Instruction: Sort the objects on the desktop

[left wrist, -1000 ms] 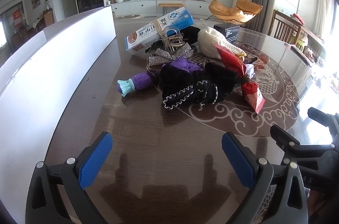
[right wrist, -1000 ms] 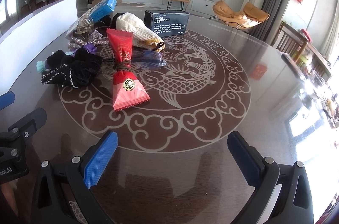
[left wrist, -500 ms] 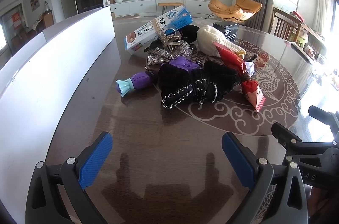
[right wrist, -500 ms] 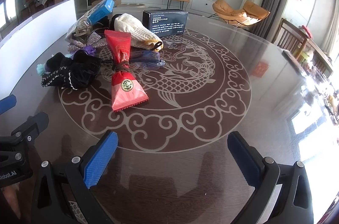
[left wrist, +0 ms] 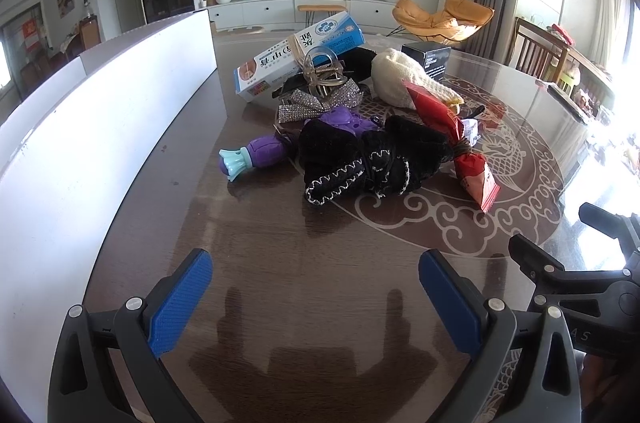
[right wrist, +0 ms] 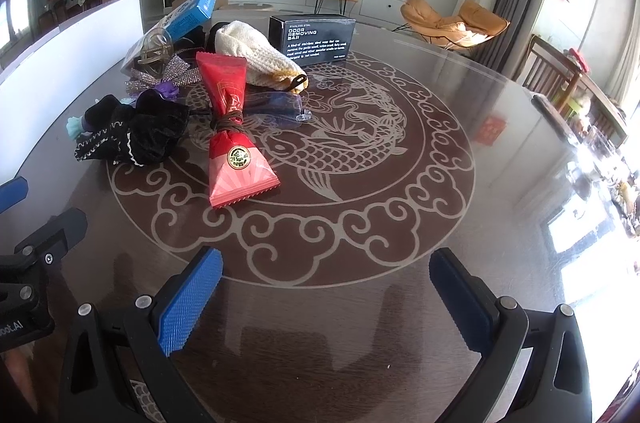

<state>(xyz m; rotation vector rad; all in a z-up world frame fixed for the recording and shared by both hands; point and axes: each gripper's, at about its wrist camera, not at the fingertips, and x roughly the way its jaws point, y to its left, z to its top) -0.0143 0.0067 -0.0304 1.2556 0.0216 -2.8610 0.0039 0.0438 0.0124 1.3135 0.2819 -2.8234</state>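
Left black plastic two-finger gripper (left wrist: 316, 287): ribbed blue rubber pads (left wrist: 180, 303), silver screw heads on finger arms, triangular cutouts in frame. Right black plastic two-finger gripper (right wrist: 326, 287): same blue ridged pads (right wrist: 190, 299), silver screws, cutouts. White lettering on the left unit's body, partly cut off in right wrist view.

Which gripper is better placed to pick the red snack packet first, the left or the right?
Probably the right gripper. The red snack packet lies open just ahead of it, while the left gripper faces the black scrunchie, with the packet off to its side.
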